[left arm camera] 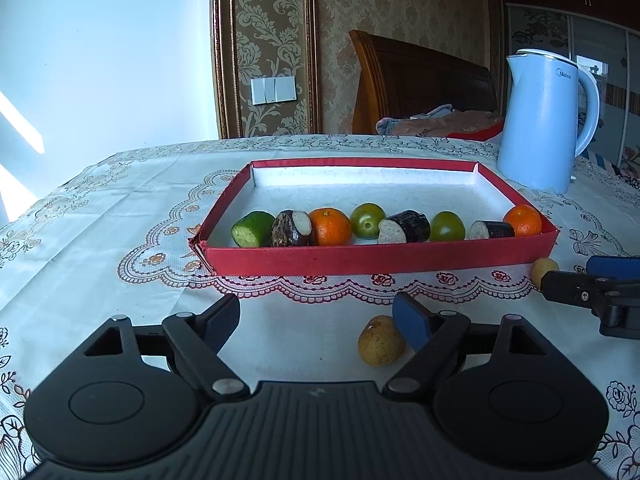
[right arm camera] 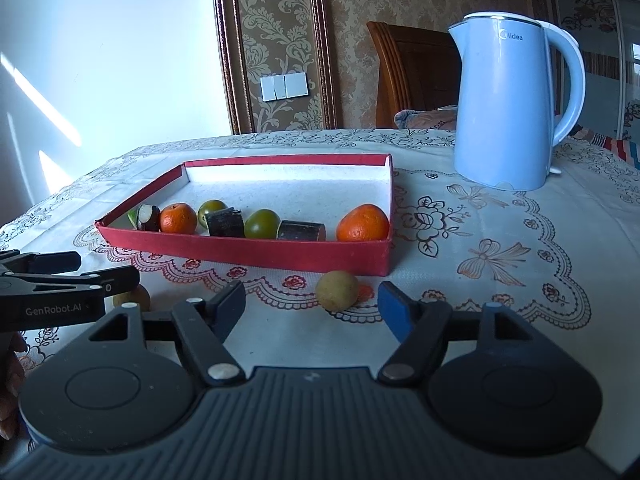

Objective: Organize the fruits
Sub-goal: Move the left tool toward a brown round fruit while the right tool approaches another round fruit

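Yellow, round and free to roll, two small fruits (right arm camera: 336, 291) lie on the cloth outside the red tray (right arm camera: 248, 254). One sits at twelve o'clock of the released right gripper (right arm camera: 311, 306); the other at three o'clock of the released left gripper (left arm camera: 316, 318). A glancing pad could send either rolling away.

Your left gripper (left arm camera: 316, 320) stands wide open over the tablecloth (left arm camera: 100, 220), nothing between its fingers; a yellow fruit (left arm camera: 380, 342) lies just beside the blue pad at four o'clock; the red tray (left arm camera: 380, 260) at twelve o'clock holds a row of eight pieces along its near wall; your right gripper (left arm camera: 576, 276) enters at three o'clock, a second yellow fruit (left arm camera: 540, 270) at its tip; the blue kettle (left arm camera: 544, 120) stands at two o'clock.
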Tool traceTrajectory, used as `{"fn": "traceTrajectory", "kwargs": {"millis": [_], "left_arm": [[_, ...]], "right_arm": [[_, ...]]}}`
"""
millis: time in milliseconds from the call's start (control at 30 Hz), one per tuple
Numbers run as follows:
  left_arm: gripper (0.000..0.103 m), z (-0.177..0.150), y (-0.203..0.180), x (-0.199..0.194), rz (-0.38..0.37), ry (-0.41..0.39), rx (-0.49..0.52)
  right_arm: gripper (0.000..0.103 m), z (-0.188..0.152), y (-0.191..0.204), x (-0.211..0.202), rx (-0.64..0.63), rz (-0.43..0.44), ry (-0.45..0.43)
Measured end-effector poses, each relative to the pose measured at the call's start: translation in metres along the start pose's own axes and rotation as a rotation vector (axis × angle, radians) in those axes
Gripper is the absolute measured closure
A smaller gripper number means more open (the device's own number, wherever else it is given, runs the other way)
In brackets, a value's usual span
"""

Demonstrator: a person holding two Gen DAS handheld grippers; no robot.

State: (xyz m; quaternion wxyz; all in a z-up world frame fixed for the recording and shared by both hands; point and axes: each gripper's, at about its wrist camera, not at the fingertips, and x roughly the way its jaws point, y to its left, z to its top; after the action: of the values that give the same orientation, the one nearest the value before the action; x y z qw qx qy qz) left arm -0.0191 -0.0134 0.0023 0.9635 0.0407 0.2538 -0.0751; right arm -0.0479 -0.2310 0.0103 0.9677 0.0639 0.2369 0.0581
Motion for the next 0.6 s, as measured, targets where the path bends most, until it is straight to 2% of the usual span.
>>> {"fn": "traceTrajectory", "kwargs": {"millis": [300,600], "left_arm": [[0.017,-0.003,-0.003,-0.001,-0.041,0.028,-0.009],[0.017,-0.003,-0.014,0.004,-0.058,0.065,0.022]], "right_arm": [[0.032,0.001,-0.005,0.001,-0.003,-0.010,0.009],[0.032,0.001,-0.005,0.003,0.000,-0.010,0.017]]}}
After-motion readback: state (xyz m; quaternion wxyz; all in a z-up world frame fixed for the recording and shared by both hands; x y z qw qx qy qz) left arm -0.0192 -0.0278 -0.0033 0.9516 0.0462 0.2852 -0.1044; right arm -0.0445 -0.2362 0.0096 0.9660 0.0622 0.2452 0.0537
